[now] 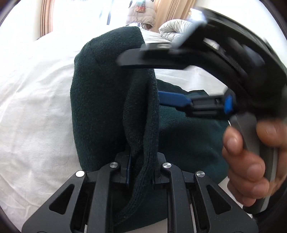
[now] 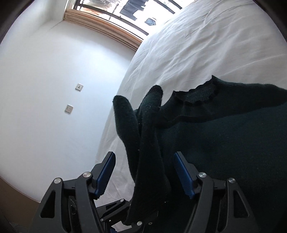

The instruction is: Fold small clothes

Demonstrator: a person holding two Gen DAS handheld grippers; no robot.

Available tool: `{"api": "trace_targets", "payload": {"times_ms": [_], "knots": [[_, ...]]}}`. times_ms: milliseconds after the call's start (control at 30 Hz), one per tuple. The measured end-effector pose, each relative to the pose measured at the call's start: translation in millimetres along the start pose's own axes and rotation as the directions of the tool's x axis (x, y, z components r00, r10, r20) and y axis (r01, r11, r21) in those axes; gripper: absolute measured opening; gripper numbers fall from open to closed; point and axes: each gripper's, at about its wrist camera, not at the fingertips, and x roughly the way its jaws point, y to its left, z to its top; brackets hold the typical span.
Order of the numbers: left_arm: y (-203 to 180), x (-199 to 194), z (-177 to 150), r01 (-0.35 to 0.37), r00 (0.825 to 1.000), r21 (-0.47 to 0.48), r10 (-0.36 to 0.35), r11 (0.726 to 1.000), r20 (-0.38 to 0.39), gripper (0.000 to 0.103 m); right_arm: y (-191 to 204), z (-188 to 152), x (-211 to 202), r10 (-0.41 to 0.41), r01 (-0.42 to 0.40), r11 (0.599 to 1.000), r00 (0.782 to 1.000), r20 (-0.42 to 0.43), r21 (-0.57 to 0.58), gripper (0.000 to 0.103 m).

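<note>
On the white bed [image 1: 35, 100], a dark green knitted sweater [image 1: 96, 100] lies partly raised, its body spread over the sheet and one fold lifted toward the camera. Left wrist view: the left gripper [image 1: 140, 172] is closed narrowly on a bunched vertical fold of the sweater, the fabric pinched between its two fingers and hanging down past them. Beside that fold, to its right, the right gripper [image 1: 161, 78] reaches in from the side, motion-blurred; its upper black finger crosses above the fold and its lower, blue-padded finger lies against the sweater just behind it. A bare hand [image 1: 251, 161] grips the grey handle of this tool. Beyond the sweater, at the far end of the bed, sit a pale padded jacket [image 1: 140, 16] and a grey quilted bundle [image 1: 175, 28].

Right wrist view: the right gripper [image 2: 143, 173] stands wide, its blue pads [image 2: 105, 173] well apart on either side of a raised strip of the sweater [image 2: 224, 139], not touching it. Above the strip the ribbed collar [image 2: 195, 96] rests on the bed [image 2: 197, 44]. To the left of the bed, a white wall [image 2: 53, 80] carries two switch plates [image 2: 68, 109], and a wood-framed window [image 2: 107, 21] shows above.
</note>
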Motion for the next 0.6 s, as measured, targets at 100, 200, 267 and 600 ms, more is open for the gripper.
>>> {"api": "trace_targets", "payload": {"times_ms": [100, 200, 267, 600], "knots": [[-11.5, -1.3, -3.9, -0.012, 1.0, 0.03, 0.011, 0.999, 0.007, 0.014, 11.3, 4.5, 8.1, -0.066, 0.063, 0.996, 0.997, -0.047, -0.058, 0.043], [-7.3, -8.7, -9.4, -0.015, 1.0, 0.042, 0.014, 0.999, 0.011, 0.015, 18.9, 2.8, 10.1, -0.132, 0.125, 0.987, 0.99, -0.058, -0.102, 0.026], [-10.3, -10.0, -14.2, -0.009, 1.0, 0.043, 0.008, 0.999, 0.014, 0.015, 19.0, 1.5, 10.0, -0.152, 0.146, 0.984, 0.987, -0.052, -0.103, 0.024], [-29.3, -12.0, -7.6, 0.034, 0.999, 0.079, -0.035, 0.996, 0.003, 0.021, 13.5, -2.9, -17.9, -0.201, 0.201, 0.971, 0.979, 0.013, -0.13, 0.012]]}}
